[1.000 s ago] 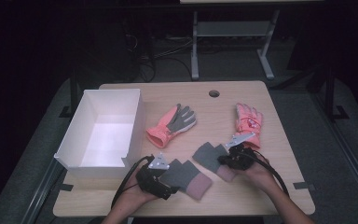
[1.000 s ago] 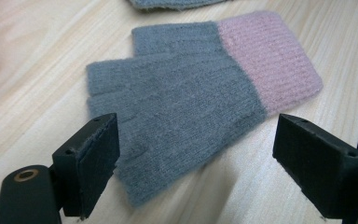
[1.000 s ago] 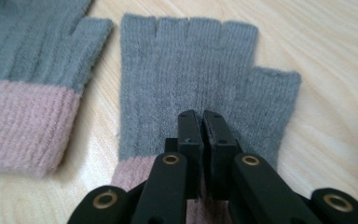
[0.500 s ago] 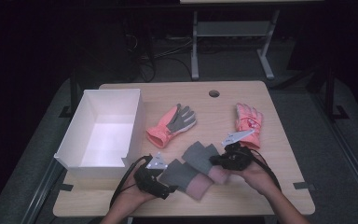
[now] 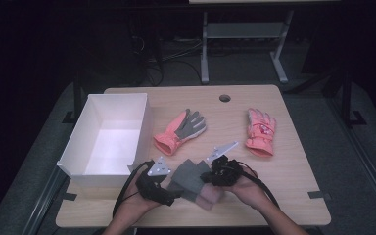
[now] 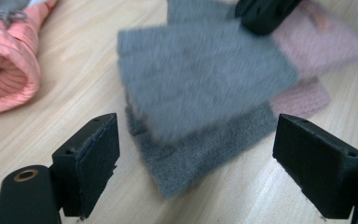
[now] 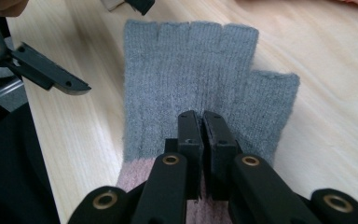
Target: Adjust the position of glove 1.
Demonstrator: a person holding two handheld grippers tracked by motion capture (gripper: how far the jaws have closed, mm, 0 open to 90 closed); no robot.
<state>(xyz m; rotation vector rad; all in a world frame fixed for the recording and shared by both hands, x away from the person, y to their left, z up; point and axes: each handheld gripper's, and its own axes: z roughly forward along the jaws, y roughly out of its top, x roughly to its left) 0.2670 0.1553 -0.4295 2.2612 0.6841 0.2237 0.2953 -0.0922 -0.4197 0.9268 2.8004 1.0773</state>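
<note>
A person at a wooden table (image 5: 284,191) is pairing gloves, it appears, with a white box (image 5: 83,152) at the left as the likely destination. The right gripper (image 7: 202,122) has its jaws pinched shut on a grey fingerless glove (image 7: 191,88) with a pink cuff, holding it just over its matching glove (image 6: 200,158), which lies flat near the front edge. The left gripper (image 6: 196,158) waits with jaws wide open around the pair, gripping nothing. Next, the held glove probably needs laying squarely on its partner. A pair of pink winter gloves (image 5: 181,129) lies farther back.
</note>
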